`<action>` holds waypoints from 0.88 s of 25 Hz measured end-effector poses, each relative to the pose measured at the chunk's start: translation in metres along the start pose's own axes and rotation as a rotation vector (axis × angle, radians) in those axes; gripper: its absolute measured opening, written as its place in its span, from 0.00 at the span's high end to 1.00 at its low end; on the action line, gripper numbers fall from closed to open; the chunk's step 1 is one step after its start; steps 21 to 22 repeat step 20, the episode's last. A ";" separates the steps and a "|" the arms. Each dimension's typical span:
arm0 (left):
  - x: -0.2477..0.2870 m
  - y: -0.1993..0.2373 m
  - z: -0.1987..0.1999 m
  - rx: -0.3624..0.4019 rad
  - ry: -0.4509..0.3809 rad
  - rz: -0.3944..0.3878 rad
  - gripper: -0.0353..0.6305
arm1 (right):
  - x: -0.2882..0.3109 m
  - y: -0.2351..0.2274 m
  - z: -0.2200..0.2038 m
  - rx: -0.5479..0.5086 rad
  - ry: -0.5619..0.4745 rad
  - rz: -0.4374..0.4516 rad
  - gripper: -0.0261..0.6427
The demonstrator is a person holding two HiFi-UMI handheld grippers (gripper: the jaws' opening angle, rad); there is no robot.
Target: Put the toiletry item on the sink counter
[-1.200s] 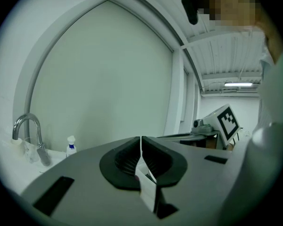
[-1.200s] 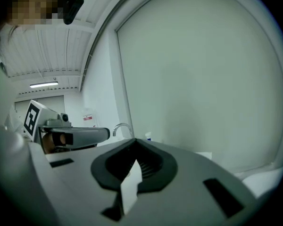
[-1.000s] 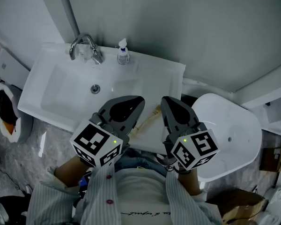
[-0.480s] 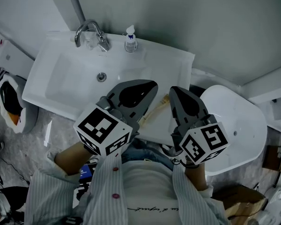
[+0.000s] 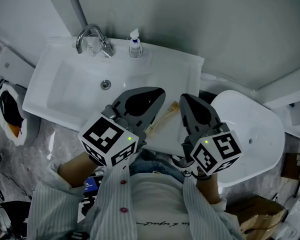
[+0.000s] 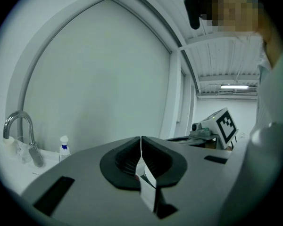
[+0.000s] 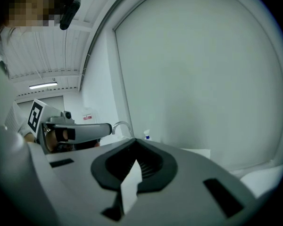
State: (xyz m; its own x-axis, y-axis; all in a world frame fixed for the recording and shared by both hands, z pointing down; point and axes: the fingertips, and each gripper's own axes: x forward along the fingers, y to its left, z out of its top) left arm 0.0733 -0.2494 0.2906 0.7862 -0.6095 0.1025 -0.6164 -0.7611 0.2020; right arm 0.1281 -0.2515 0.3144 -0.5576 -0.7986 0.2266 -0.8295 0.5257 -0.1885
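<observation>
A chrome faucet [image 5: 92,38] arches upright. Just right of the faucet stands a small pump bottle [image 5: 135,45] with a blue collar. Far right of the faucet and lower sits a white toilet [image 5: 250,134], with a cardboard box [image 5: 257,215] beyond it. Left of the faucet, on the floor, lies a black-and-orange thing [image 5: 7,111].

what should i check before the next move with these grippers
1. Left gripper empty, jaws together: ok.
2. Right gripper empty, jaws together: ok.
3. Beige item lying on the sink counter: ok, though the left gripper partly hides it.
4. Either gripper touching the item: cannot tell.
5. Pump bottle upright beside the faucet, apart from both grippers: ok.
</observation>
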 end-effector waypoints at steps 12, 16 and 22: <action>0.002 -0.003 -0.005 0.003 0.008 -0.003 0.91 | -0.004 -0.003 -0.003 0.003 0.003 -0.002 0.95; 0.000 -0.004 -0.005 0.000 0.008 -0.001 0.92 | -0.005 -0.003 -0.006 0.009 0.007 -0.001 0.95; 0.001 -0.003 -0.005 -0.004 0.010 -0.002 0.92 | -0.003 -0.002 -0.006 0.008 0.013 0.002 0.95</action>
